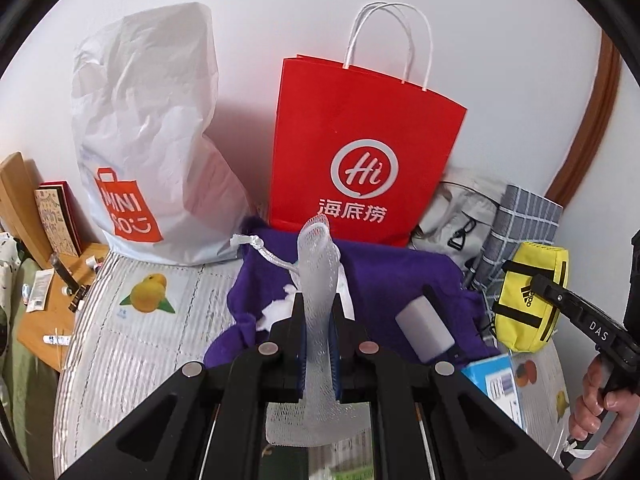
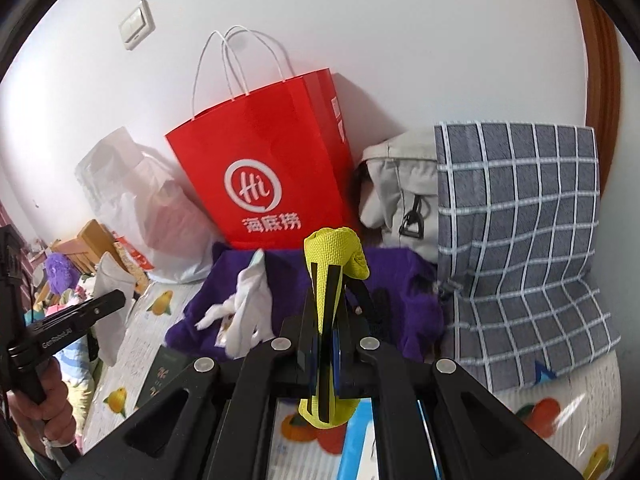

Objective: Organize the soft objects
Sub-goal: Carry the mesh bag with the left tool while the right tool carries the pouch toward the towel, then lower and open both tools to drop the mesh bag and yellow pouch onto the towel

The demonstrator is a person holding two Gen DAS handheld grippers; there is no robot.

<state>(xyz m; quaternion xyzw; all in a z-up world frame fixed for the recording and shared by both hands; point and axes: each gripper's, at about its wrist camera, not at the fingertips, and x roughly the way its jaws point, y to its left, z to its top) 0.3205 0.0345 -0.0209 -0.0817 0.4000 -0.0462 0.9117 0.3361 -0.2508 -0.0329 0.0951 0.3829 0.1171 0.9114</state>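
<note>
Mesh sleeve, yellow pouch in clamped tongs

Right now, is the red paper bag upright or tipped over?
Upright: the red paper bag stands against the wall, handles up, behind the purple cloth.

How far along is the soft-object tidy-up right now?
Nothing visibly put away yet. In hand: left gripper is shut on a white mesh pouch; right gripper is shut on a yellow fabric bag. Left: purple fleece cloth and white crumpled fabric lie before the red paper bag.
</note>
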